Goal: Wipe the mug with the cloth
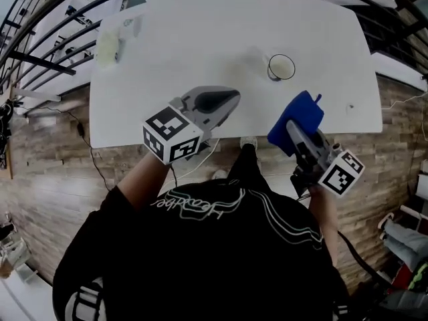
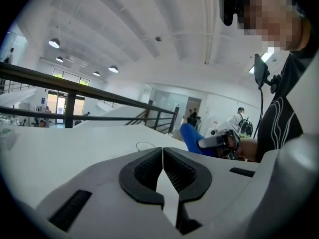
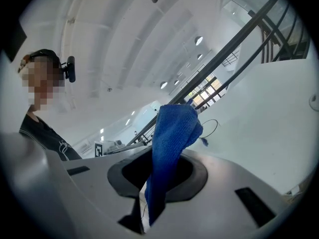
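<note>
The mug (image 1: 281,67) stands upright on the white surface (image 1: 167,52), mouth up, in the far right part, w/ nothing touching it. The right gripper (image 1: 292,127) is pinching the blue cloth (image 1: 297,118). In the right gripper view the cloth comes up between the two jaws and folds over at the top. The left gripper (image 2: 162,154) has its jaws pressed together w/ nothing between them, and it hovers over the near edge of the surface, approx. in the middle. The important relation: the mug lies ahead of both grippers, i.e. further from the person. It is forward and a little left of the right gripper, forward and right of the left gripper. The cloth's upper edge is near the mug but apart from it. So, in my judgement, wiping is not yet begun. The right gripper needs to go forward-left to bring the cloth on the mug, and the left gripper probably must open first to steady it. I cannot tell the handle direction.
</note>
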